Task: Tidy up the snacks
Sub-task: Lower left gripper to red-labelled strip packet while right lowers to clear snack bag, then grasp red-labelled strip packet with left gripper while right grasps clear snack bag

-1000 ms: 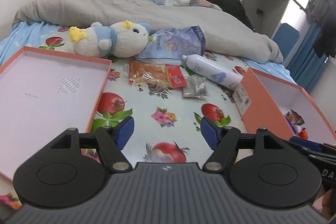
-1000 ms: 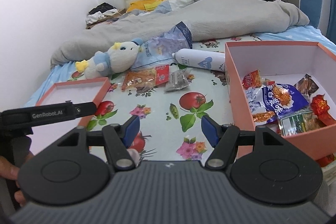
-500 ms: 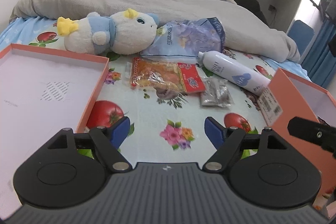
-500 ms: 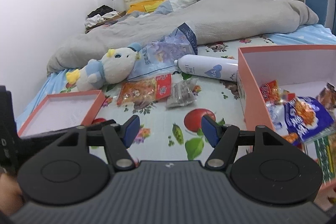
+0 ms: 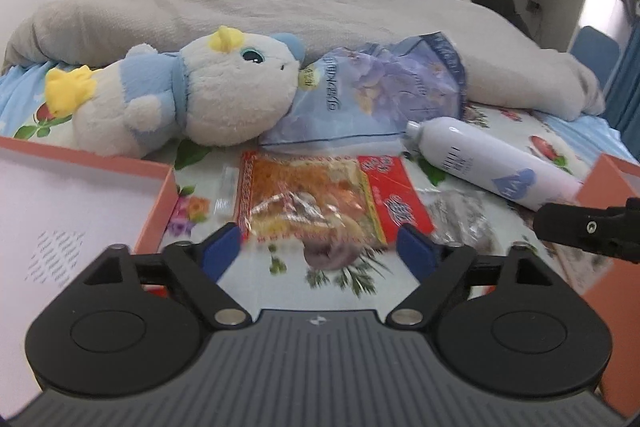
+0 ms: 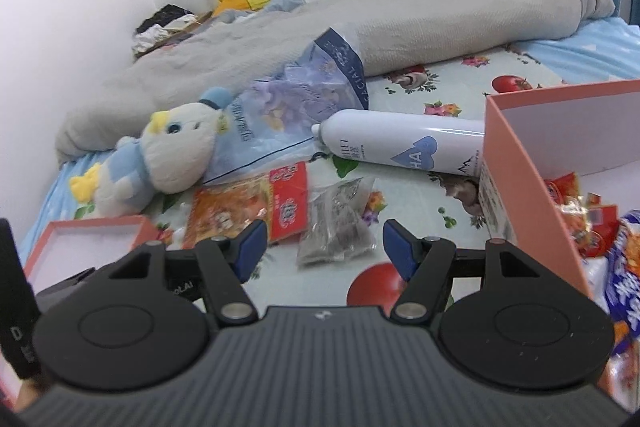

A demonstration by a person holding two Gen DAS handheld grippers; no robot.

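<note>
Now I am spreading my empty left gripper [image 5: 318,247] just before the orange snack packet [image 5: 316,203], risking snagging the gray packet [image 5: 460,223] beside it.

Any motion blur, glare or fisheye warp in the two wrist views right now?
Left wrist: the orange snack packet and the silver packet look smeared near the open, still opening left gripper; plush toy fairly sharp.
Right wrist: mild softness throughout, no strong glare on the white bottle; the orange box wall bows with fisheye; right gripper open.
</note>
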